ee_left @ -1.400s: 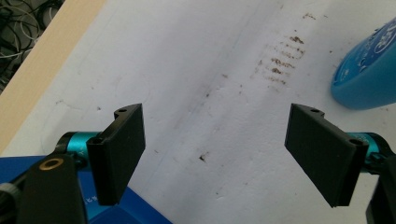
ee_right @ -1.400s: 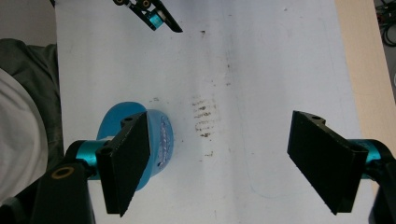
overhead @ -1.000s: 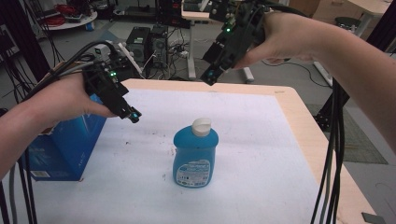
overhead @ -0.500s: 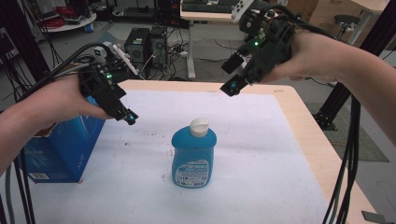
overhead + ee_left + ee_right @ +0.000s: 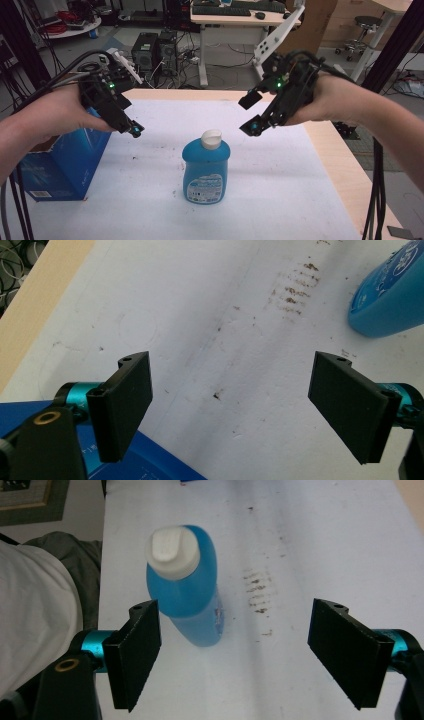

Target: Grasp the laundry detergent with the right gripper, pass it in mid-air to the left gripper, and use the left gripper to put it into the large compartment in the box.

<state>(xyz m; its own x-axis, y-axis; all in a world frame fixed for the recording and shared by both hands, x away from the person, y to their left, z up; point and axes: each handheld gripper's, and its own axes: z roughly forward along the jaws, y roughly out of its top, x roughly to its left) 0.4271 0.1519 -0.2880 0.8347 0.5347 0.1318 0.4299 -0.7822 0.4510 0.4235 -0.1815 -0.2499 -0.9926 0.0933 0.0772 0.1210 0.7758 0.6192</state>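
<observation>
Standing upright near the middle of the white table cover point(image 5: 150, 200) is a blue bottle point(image 5: 205, 170) with a white flip cap point(image 5: 211, 139) and a printed label on its front. The right gripper point(image 5: 248, 115) hangs in the air above and to the right of the bottle, its jaws spread wide with nothing between them and well clear of the cap. In the right gripper view the bottle point(image 5: 187, 587) sits low and to the left, close to the left jaw but not touched by it, and the cap point(image 5: 171, 552) faces up toward the camera. The left gripper point(image 5: 134, 131) is held over the cover to the left of the bottle, above the near corner of a blue box point(image 5: 65, 162) that rests at the table's left edge. Its jaws are also wide apart and empty. The left gripper view looks down on bare, lightly stained cover between the jaws, with the bottle's base point(image 5: 387, 300) at the upper right and a corner of the blue box point(image 5: 150, 465) at the bottom left. Both grippers are apart from the bottle; neither touches it. The bare wooden table edge point(image 5: 340, 165) shows along the right side of the cover.
</observation>
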